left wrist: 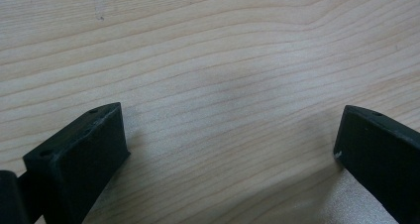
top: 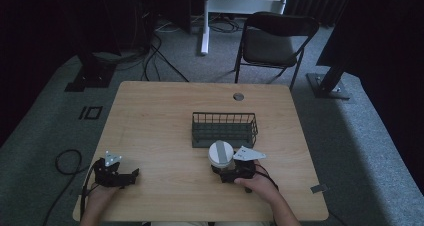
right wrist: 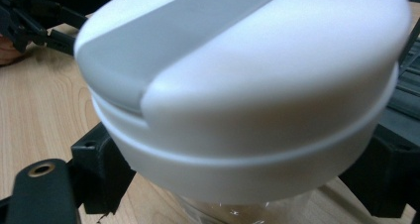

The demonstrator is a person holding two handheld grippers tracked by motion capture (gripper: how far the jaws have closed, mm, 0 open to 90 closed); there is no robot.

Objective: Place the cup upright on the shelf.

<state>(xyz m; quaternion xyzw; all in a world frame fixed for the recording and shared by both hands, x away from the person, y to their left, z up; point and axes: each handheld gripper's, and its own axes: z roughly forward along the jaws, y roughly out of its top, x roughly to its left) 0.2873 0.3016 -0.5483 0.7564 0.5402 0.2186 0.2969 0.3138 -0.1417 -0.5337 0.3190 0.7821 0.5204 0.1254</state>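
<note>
The left gripper [top: 131,175] rests on the wooden table [top: 160,121] near its front left corner, held by the person's left hand [top: 100,192]. Its jaws point toward the table's middle and stand wide apart with nothing between them; in the left gripper view the two black jaws frame bare wood grain.

Farther right, a dark wire basket [top: 224,129] sits just right of the table's centre, well apart from the left gripper. It looks to hold nothing, though its inside is dim. Beyond it, near the back edge, a small round grommet [top: 238,96] is set into the tabletop.

Just in front of the basket, toward the front edge and right of centre, is a clear jar with a white lid [top: 221,154]; the lid carries a grey stripe across its top. The right gripper [top: 223,172] is clamped around the jar below the lid, its jaws on either side of the clear body. In the right gripper view the lid [right wrist: 237,85] looms large and tilted, with the jaws pressed to the jar's sides beneath its rim. The person's right hand [top: 257,183] grips the tool from the front edge. Whether the jar's base touches the table cannot be told.

Behind the table, on the carpet, stands a folding chair [top: 272,41].
</note>
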